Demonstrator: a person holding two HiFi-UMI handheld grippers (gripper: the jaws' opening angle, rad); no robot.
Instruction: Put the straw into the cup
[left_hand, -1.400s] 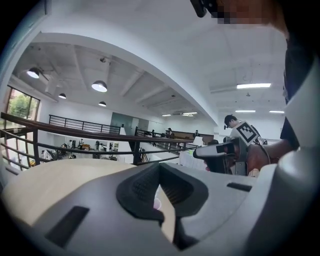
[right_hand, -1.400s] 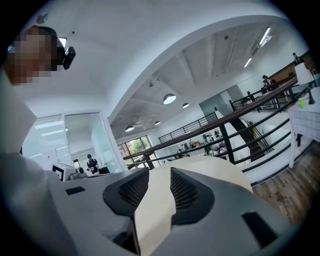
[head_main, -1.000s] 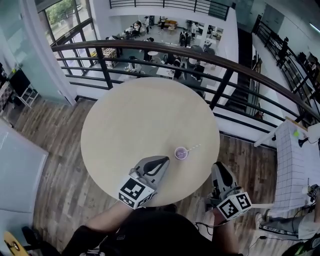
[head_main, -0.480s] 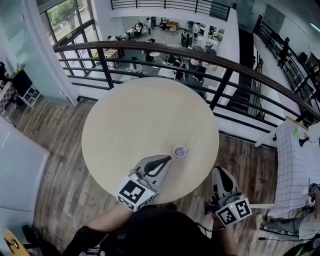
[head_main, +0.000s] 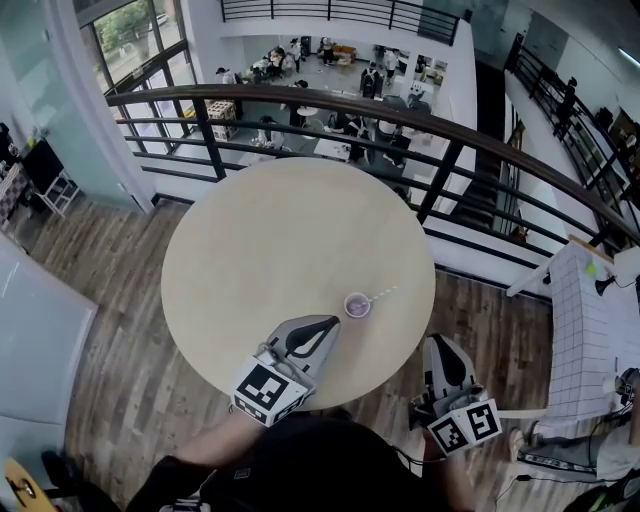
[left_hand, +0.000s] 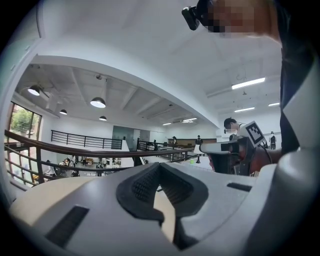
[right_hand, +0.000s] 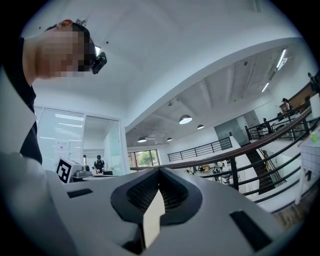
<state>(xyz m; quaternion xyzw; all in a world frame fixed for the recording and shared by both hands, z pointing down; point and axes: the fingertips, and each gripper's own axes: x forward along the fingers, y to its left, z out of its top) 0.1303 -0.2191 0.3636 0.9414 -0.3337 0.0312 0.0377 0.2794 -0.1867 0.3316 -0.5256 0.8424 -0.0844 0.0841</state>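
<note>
A small purple cup (head_main: 357, 305) stands on the round beige table (head_main: 270, 240), toward its near right side. A white straw (head_main: 382, 294) leans out of the cup to the upper right. My left gripper (head_main: 325, 322) lies over the table's near edge, tips a little left of the cup and apart from it, jaws shut on nothing. My right gripper (head_main: 437, 345) hangs off the table's right front edge, also shut and empty. The left gripper view shows the left gripper (left_hand: 160, 165) with its pads together, and the right gripper view shows the same of the right gripper (right_hand: 160, 170).
A dark metal railing (head_main: 300, 95) curves behind the table, with a lower floor and several people beyond it. Wooden floor (head_main: 110, 300) surrounds the table. A white gridded table (head_main: 590, 320) stands at the right. My body fills the bottom edge.
The right gripper has drawn slightly back toward me, beside the table's edge. The cup, the straw and the left gripper stay where they were.
</note>
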